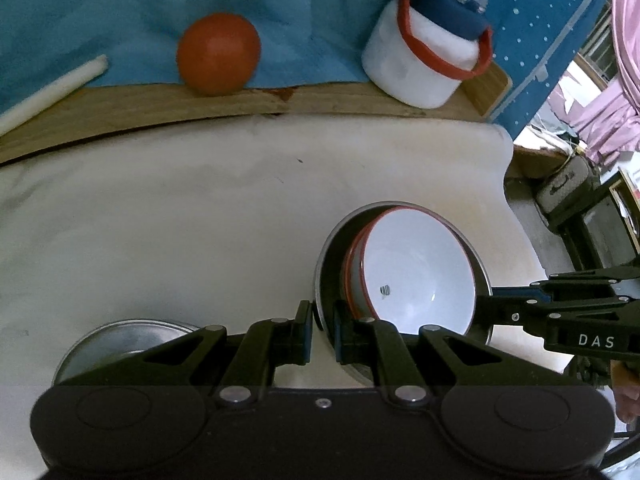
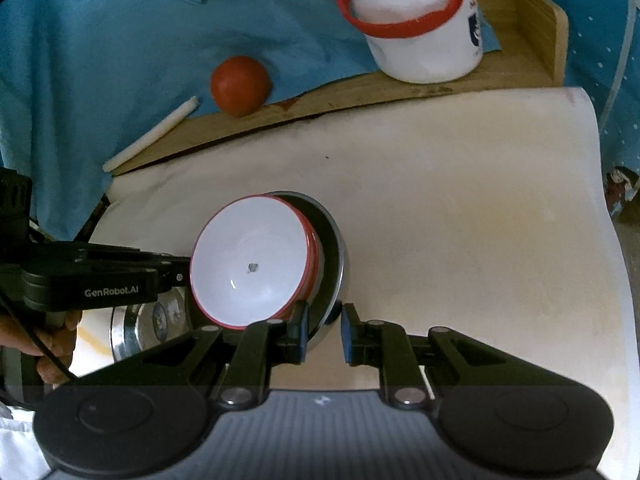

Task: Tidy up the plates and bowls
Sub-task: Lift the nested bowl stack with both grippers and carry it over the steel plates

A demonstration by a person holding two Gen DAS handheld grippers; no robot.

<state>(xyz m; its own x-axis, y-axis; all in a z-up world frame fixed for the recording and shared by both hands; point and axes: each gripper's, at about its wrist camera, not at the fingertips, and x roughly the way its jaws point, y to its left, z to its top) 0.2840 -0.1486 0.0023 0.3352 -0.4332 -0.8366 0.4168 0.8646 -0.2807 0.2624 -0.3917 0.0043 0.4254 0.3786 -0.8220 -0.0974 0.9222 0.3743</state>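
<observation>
Left claw (image 1: 323, 330) straddles steel bowl's (image 1: 326, 264) rim (white bowl (image 1: 416, 276) inside).

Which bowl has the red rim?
The white bowl tilted inside the steel bowl that both grippers flank. The other steel bowl, nearer the left gripper, is plain metal, without red.
</observation>
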